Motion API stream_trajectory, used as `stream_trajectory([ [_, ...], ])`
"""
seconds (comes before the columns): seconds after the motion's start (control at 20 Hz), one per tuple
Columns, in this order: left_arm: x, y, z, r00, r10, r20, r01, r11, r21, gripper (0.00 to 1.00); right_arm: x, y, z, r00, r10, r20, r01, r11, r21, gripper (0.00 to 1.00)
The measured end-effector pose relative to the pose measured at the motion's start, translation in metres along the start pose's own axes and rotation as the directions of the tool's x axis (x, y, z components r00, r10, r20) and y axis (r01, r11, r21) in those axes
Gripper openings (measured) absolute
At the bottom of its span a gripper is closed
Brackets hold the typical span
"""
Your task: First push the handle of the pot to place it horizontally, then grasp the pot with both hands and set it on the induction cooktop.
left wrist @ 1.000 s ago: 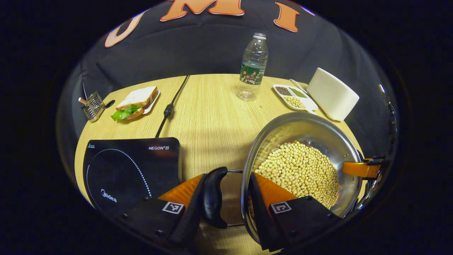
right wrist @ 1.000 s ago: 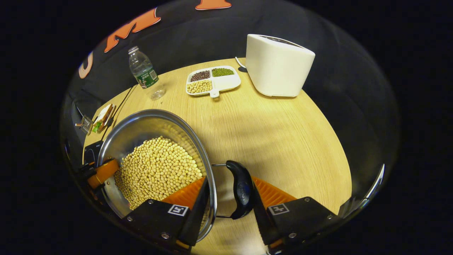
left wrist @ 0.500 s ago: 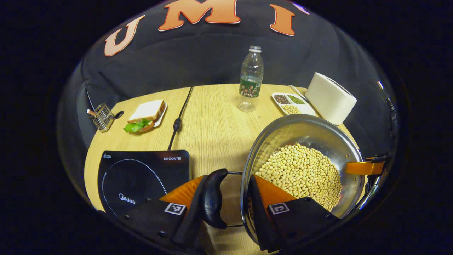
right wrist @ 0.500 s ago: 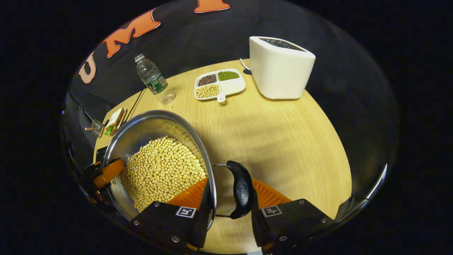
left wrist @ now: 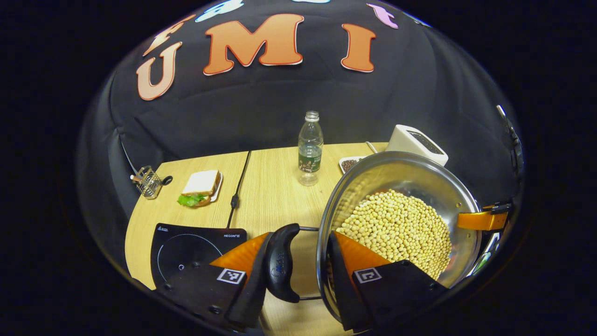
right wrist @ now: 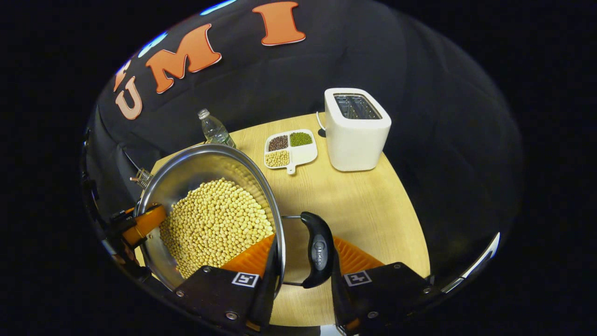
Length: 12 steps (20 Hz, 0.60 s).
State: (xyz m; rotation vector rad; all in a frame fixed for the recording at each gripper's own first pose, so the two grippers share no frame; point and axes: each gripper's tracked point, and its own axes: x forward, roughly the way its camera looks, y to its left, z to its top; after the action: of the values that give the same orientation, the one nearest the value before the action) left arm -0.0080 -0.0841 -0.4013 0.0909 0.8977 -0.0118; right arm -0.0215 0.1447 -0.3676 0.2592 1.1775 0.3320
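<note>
A: Risen since a second ago? Table farther below, more of the wall in both views.

B: Yes. Shiny round steel pot (left wrist: 410, 177) up off the pale wooden table (left wrist: 275, 191), well right of the black glass induction cooktop (left wrist: 196, 245).

A: Inside?

B: Heaped with pale yellow soybeans (left wrist: 396, 228). Behind, a white four-part dish (right wrist: 290, 148) with dark, green and yellow grains, one part bare.

A: Grip?

B: Left gripper (left wrist: 301, 268) narrowed over rim and black curved side handle (left wrist: 281, 263), one finger in the beans. Right gripper (right wrist: 303, 270) likewise across the rim and the other black handle (right wrist: 318, 249).

A: Elsewhere?

B: Clear plastic bottle (left wrist: 309, 148), white toaster (right wrist: 356, 128), sandwich (left wrist: 200, 187) on a plate.
</note>
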Motion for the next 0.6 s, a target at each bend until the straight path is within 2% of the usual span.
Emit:
stream_trajectory([
  [0.3, -0.029, 0.012, 0.003, 0.998, 0.058, 0.017, -0.057, 0.998, -0.031, 0.70, -0.016, 0.011, 0.008, 0.999, 0.033, 0.013, -0.032, 0.998, -0.045, 0.52],
  [0.6, -0.034, 0.069, 0.012, 0.998, 0.055, 0.020, -0.054, 0.998, -0.029, 0.70, -0.021, 0.071, 0.014, 0.999, 0.028, 0.022, -0.027, 0.999, -0.047, 0.52],
])
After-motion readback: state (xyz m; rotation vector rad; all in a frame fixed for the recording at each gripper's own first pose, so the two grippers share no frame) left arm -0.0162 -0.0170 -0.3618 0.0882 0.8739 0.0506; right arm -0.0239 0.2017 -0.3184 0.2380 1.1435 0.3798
